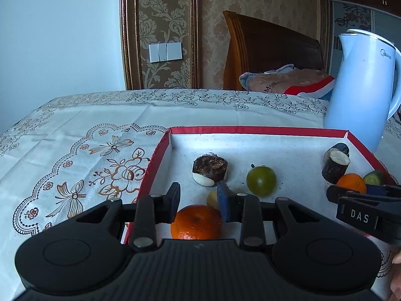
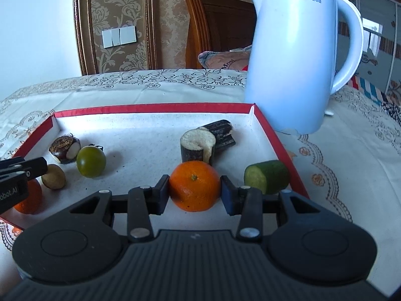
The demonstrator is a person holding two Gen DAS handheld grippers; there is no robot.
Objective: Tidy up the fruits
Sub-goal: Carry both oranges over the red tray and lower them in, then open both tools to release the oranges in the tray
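From the left wrist view, the left tongs (image 1: 198, 202) sit low over the near left corner of a red-rimmed tray (image 1: 258, 130) lined in white, which rests on a desk (image 1: 75, 135) covered with a floral cloth. Between their pads lies an orange (image 1: 196, 223), and both pads press its sides, so the left tongs are closed on that fruit. Just past the right pad a small tan fruit (image 1: 212, 199) peeks out, partly hidden. Farther in stand a dark-skinned water chestnut (image 1: 210, 170) and, to its right, a green round fruit (image 1: 261, 180). At the far right corner of the tray stands a cut sugarcane piece (image 1: 335, 166), with a second orange (image 1: 351, 182) and a cucumber piece (image 1: 374, 177) close by it. The right tongs (image 1: 351, 192) reach in from the right edge at that second orange. A white kettle (image 1: 361, 87) stands on the desk behind the tray. From the right wrist view, the right tongs (image 2: 195, 193) are closed on the second orange (image 2: 195, 186), one pad touching each side while it rests on the tray floor. The cucumber piece (image 2: 267, 176) lies just to the right, and two sugarcane pieces (image 2: 200, 145) stand right behind the orange. At the left edge the left tongs (image 2: 30, 169) hold the first orange (image 2: 28, 199), beside the tan fruit (image 2: 54, 176), the green round fruit (image 2: 90, 161) and the water chestnut (image 2: 64, 149).
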